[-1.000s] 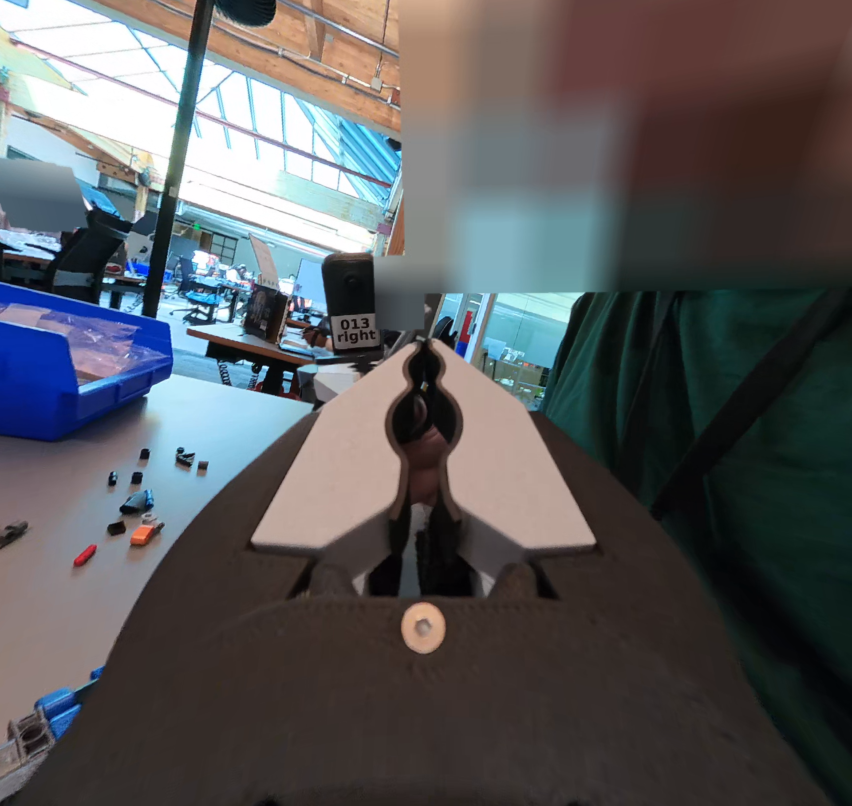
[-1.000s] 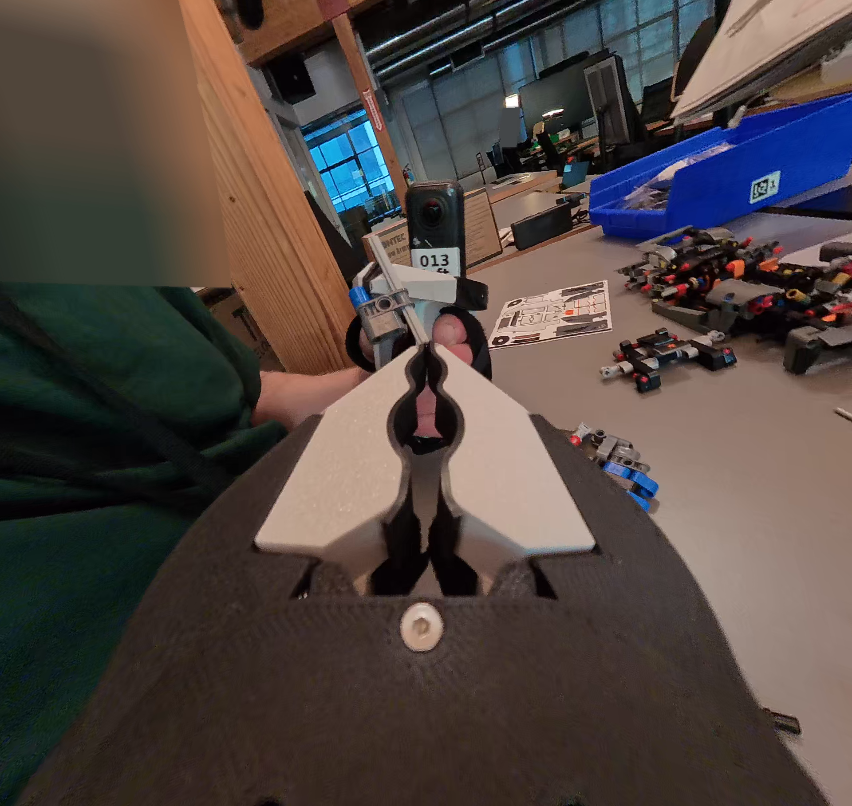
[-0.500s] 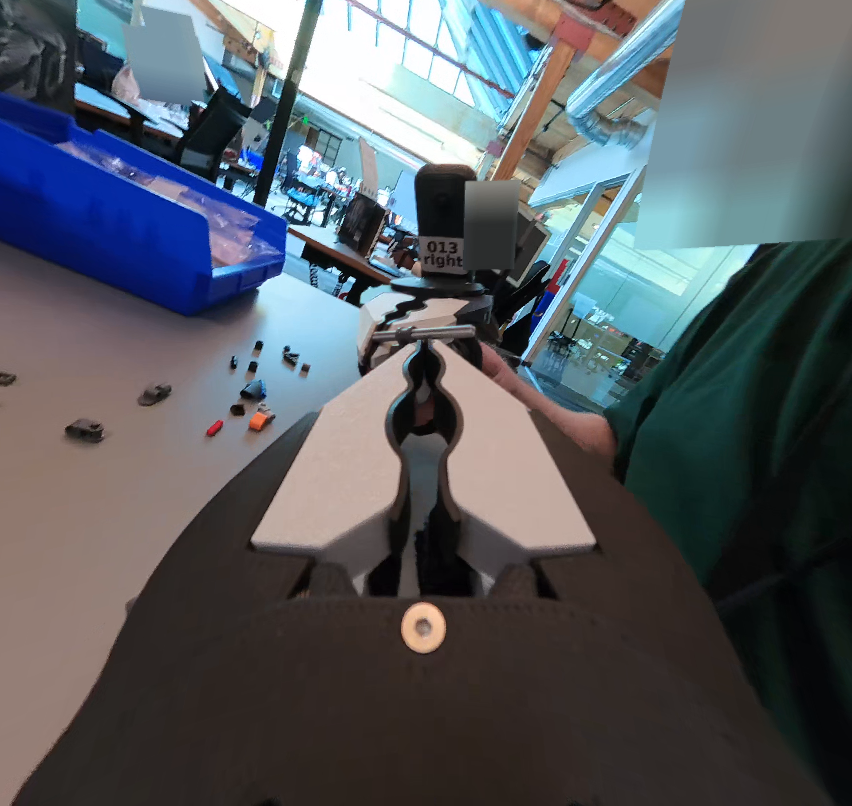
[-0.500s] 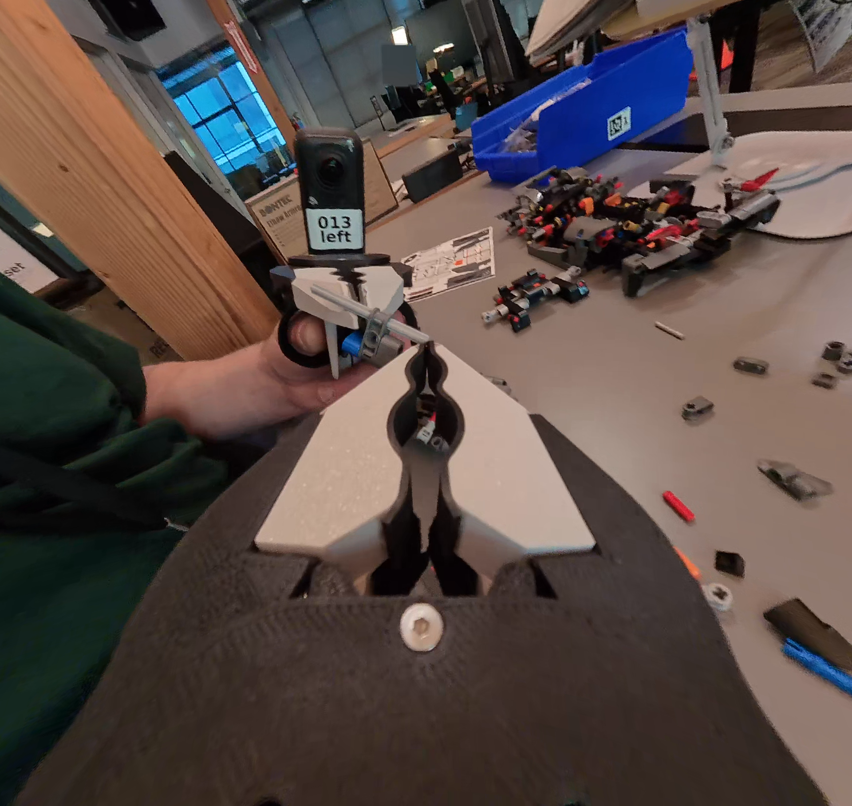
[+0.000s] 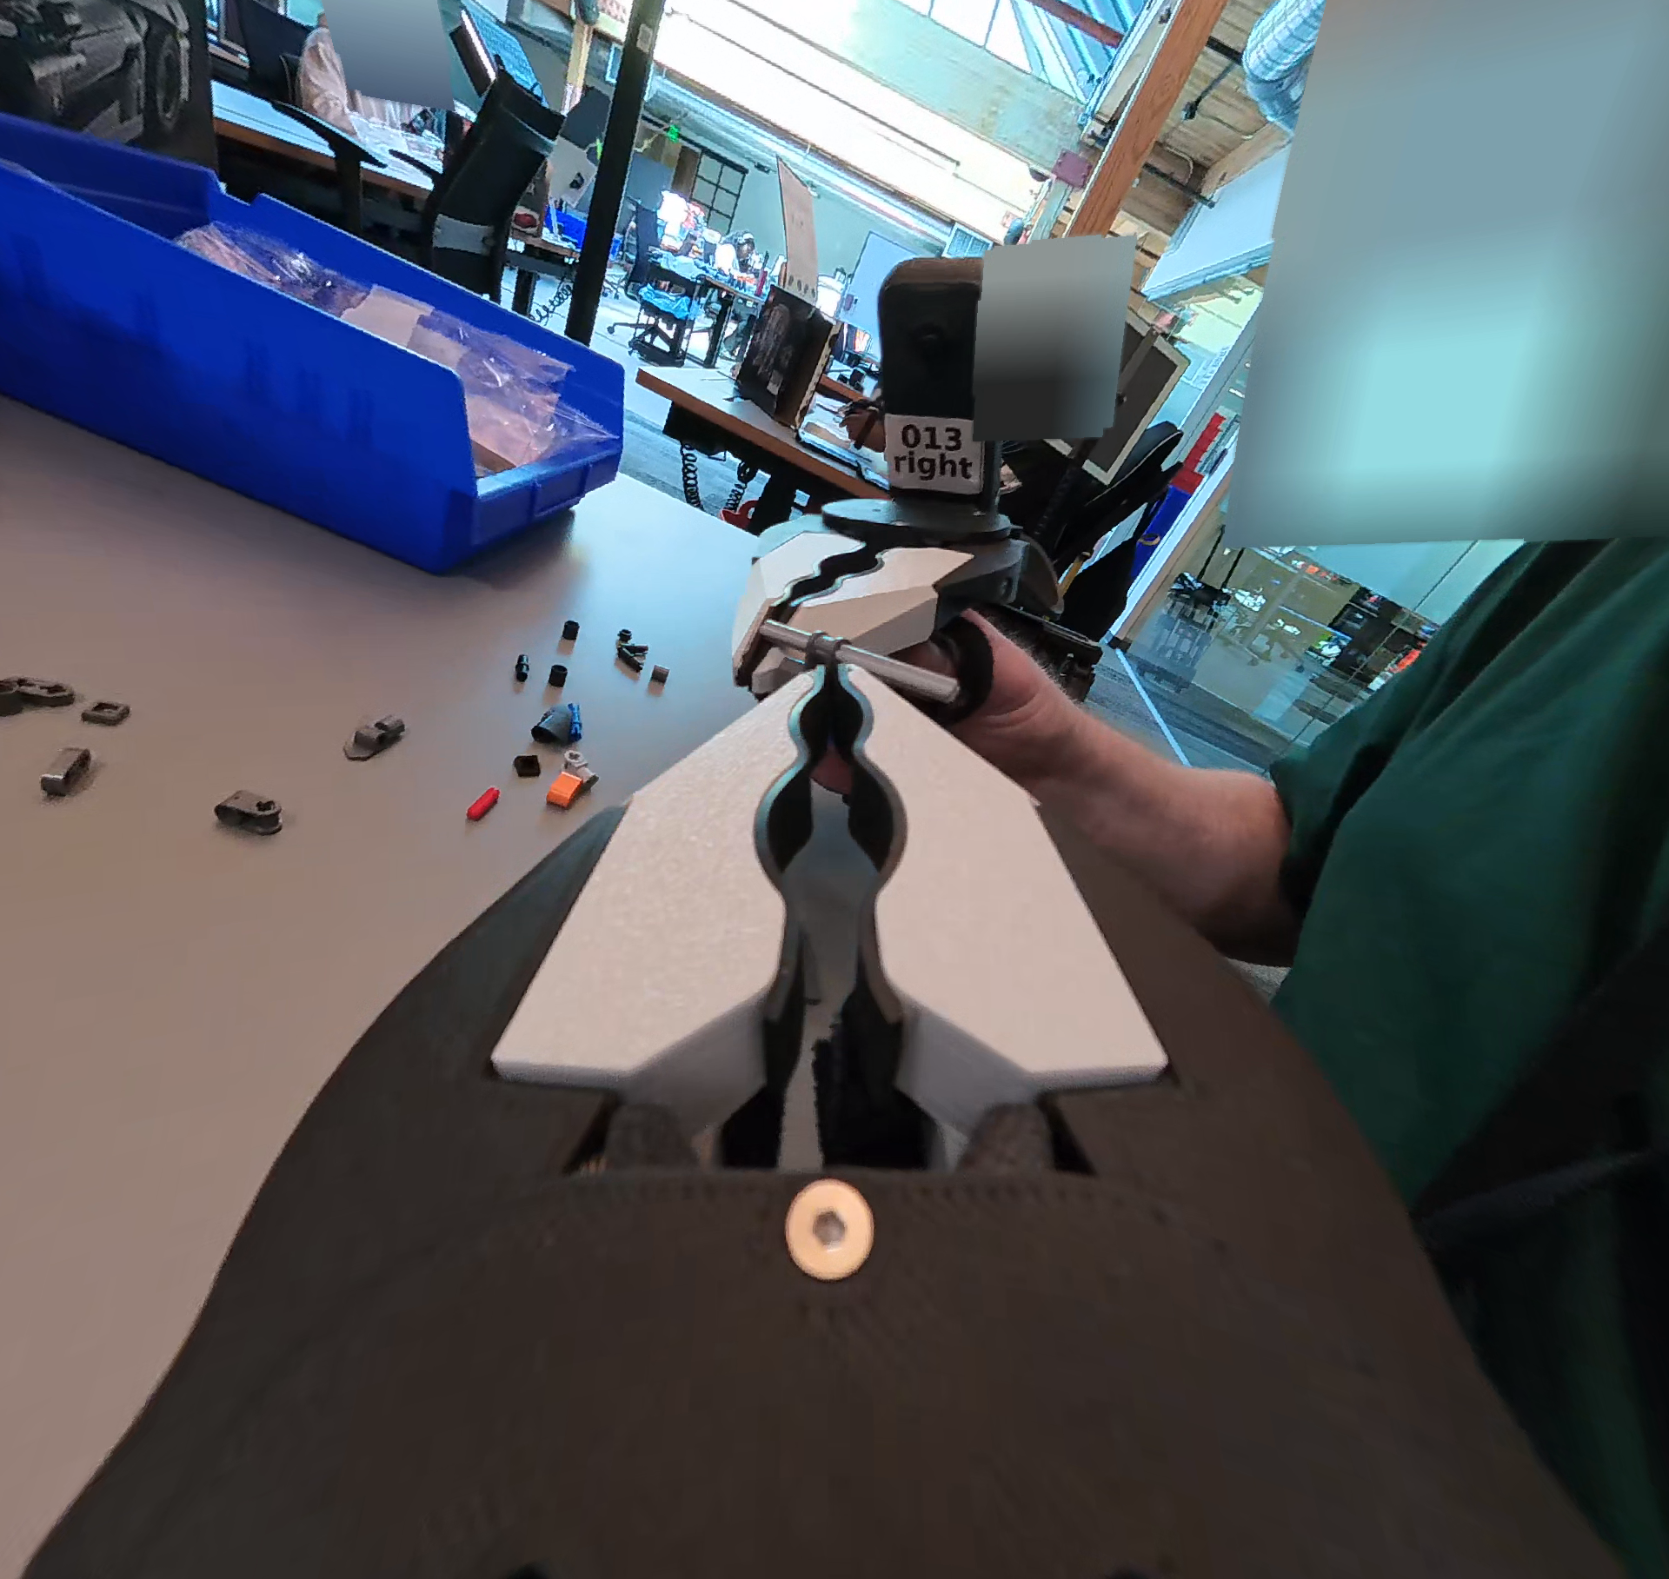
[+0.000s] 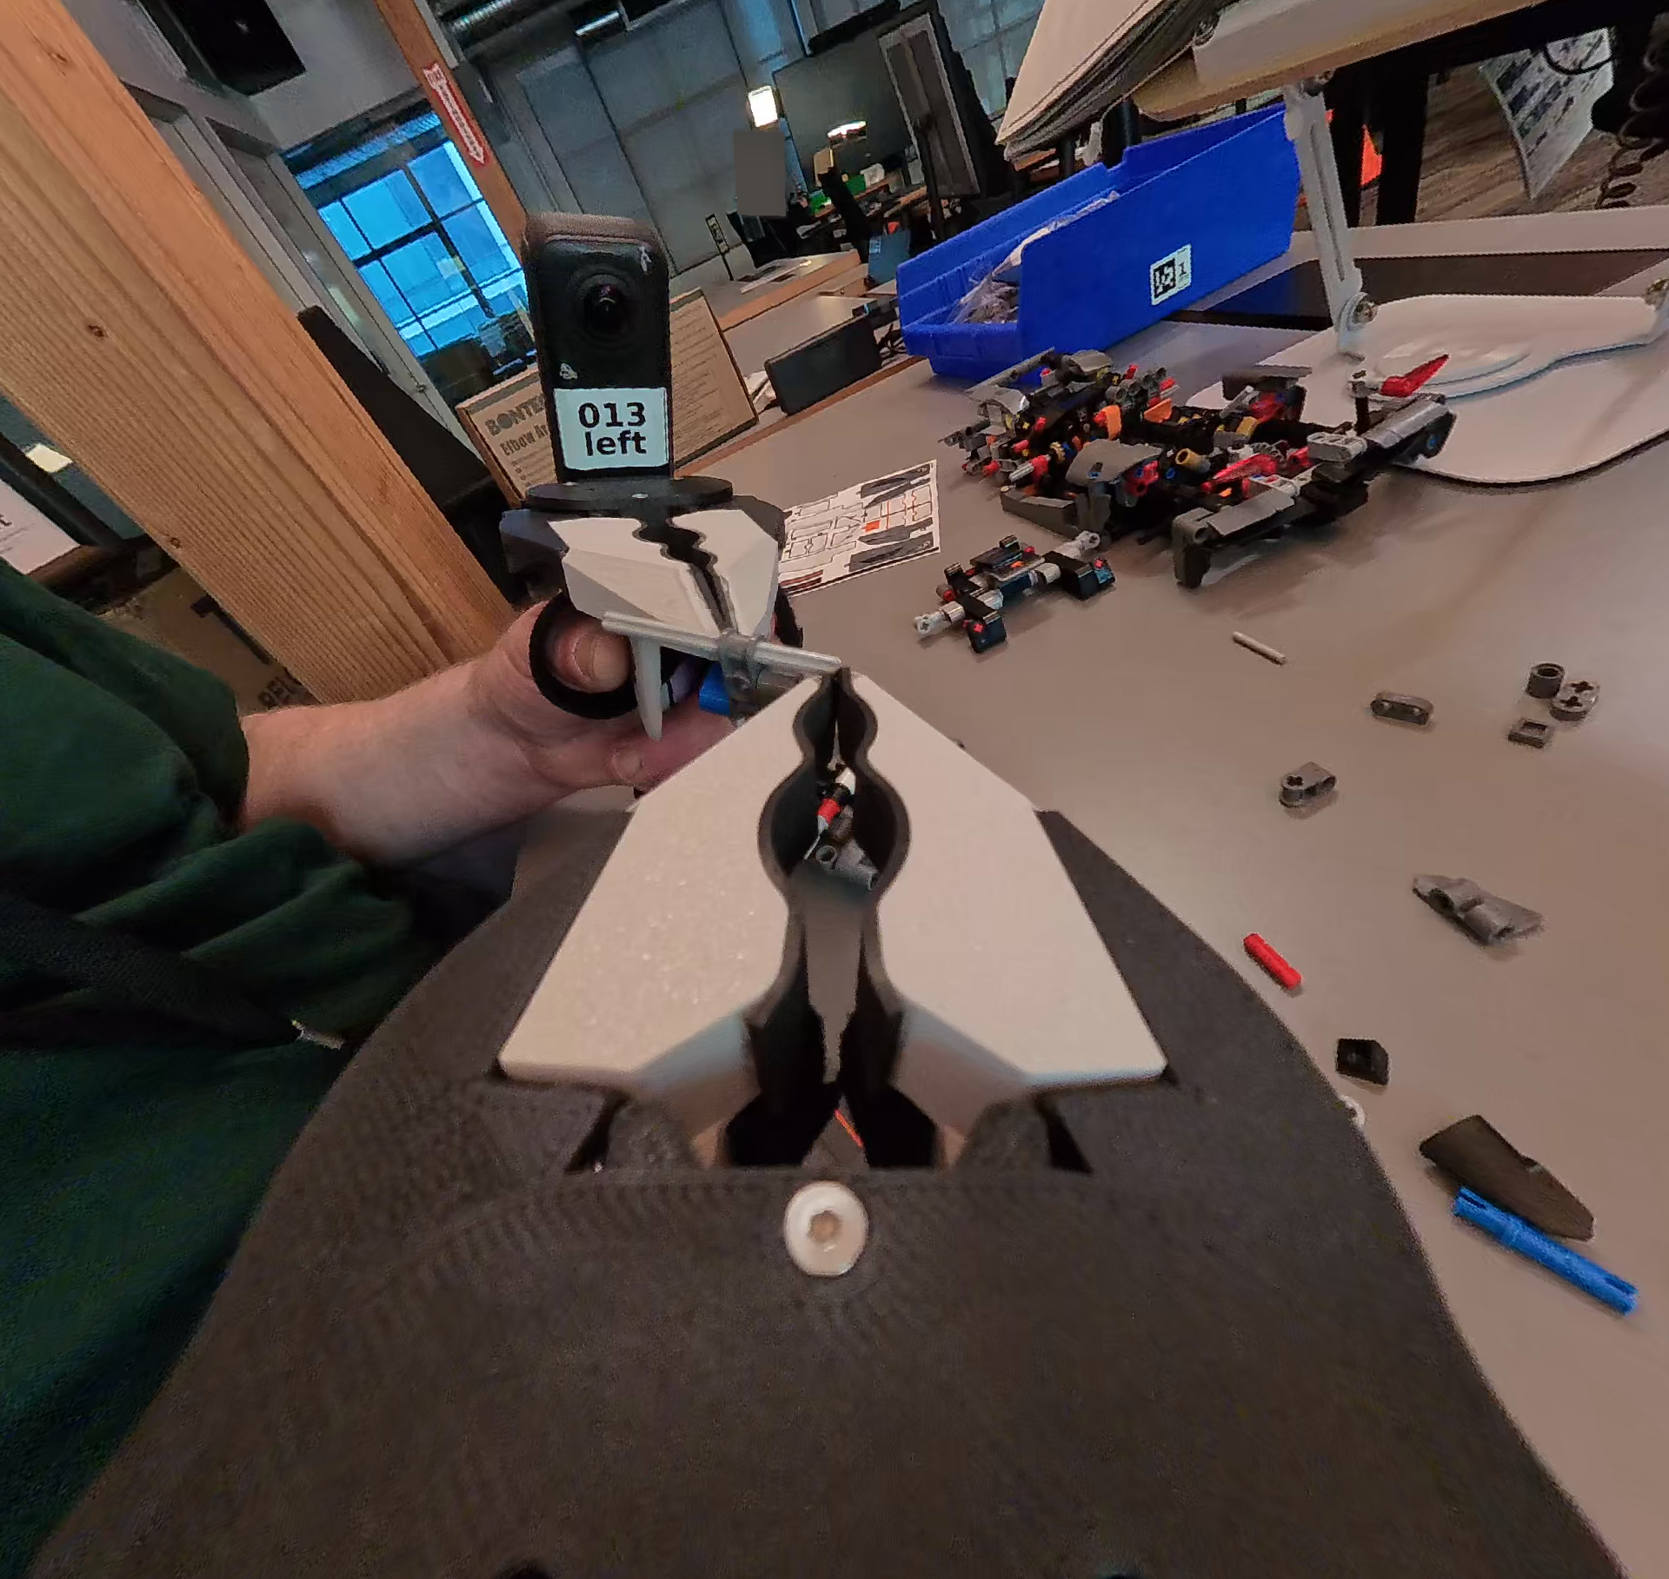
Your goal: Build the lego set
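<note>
My left gripper point(image 5: 826, 678) is shut on a small grey connector point(image 6: 742, 664) with a blue piece point(image 6: 712, 689) under it. A thin grey axle point(image 6: 686, 633) runs through the connector; it also shows in the left wrist view point(image 5: 890, 669). My right gripper point(image 6: 835, 680) is shut, and its tips meet the axle's free end. I cannot tell whether it grips the axle. Both are held above the table's near edge, tip to tip. The right gripper point(image 5: 754, 642) and the left gripper point(image 6: 700, 624) each show in the other's view.
A part-built dark car chassis point(image 6: 1174, 461), a small sub-assembly point(image 6: 1011, 583) and a printed sheet point(image 6: 862, 515) lie on the grey table point(image 6: 1129, 768). There are a blue bin point(image 5: 316, 389), loose small parts point(image 5: 560, 723), a red pin point(image 6: 1272, 960), a blue axle point(image 6: 1544, 1251) and a wooden post point(image 6: 181, 362). Less than 4 cm separates the two grippers' tips. The red pin point(image 6: 1272, 960) sits 12 cm or so from the ends of my right fingers. Seen from the left wrist view point(image 5: 480, 802) as well.
Both grippers have tilted down toward the table and drawn together. The axle in the left gripper has turned from upright to nearly level, and the right gripper's tips now meet its end.
</note>
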`<state>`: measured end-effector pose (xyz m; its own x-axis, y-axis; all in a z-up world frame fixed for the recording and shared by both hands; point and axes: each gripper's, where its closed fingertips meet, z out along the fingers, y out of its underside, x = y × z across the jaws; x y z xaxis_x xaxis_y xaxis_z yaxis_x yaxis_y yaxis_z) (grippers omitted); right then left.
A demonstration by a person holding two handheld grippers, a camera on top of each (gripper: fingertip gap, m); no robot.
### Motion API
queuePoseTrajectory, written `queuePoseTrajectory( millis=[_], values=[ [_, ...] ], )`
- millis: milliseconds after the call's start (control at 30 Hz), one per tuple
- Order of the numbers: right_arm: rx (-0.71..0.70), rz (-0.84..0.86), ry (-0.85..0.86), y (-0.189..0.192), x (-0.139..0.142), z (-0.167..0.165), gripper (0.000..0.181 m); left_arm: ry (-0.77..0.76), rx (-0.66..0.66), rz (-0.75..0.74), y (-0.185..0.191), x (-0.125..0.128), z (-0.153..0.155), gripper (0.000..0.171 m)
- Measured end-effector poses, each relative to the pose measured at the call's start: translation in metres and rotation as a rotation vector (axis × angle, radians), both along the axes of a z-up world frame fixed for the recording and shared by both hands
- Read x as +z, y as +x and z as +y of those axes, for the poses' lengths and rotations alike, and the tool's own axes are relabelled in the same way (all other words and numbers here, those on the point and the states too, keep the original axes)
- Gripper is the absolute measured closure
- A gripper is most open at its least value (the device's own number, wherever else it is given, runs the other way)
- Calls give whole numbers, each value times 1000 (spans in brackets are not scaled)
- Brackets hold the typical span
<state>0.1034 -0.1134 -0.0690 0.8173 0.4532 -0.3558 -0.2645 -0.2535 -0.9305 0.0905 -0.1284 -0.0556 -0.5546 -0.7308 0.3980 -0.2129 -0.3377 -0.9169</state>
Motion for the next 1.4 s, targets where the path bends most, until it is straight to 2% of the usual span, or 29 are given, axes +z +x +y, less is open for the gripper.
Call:
queuePoseTrajectory(
  millis=[300,467,533,633,700,833,933,1000,1100,1233,1400],
  values=[
    [-19,48,4,3,-1,-2,181,79,46,23,6,-3,-3,171],
    [-20,-6,-47,15,-5,-14,181,174,85,74,-2,-9,3,169],
    [-4,-90,-89,14,-12,-21,181,229,114,106,-9,-14,8,169],
    [35,-303,-208,7,-37,-27,157,330,157,151,-20,-26,16,169],
    [78,-419,-258,-2,-54,-28,150,370,174,169,-27,-32,18,169],
    [131,-575,-360,-15,-89,-19,145,396,194,188,-36,-39,21,168],
    [166,-615,-441,-20,-110,-14,160,421,205,197,-40,-43,23,168],
    [176,-555,-438,-22,-105,-11,168,442,217,200,-43,-45,26,166],
    [160,-493,-423,-18,-98,-11,169,469,226,189,-44,-45,26,163],
    [227,-181,-325,-28,-63,-15,168,588,219,150,-40,-47,19,155],
    [394,177,-230,-34,-26,-29,169,802,181,61,-30,-40,-1,150]
  ],
)
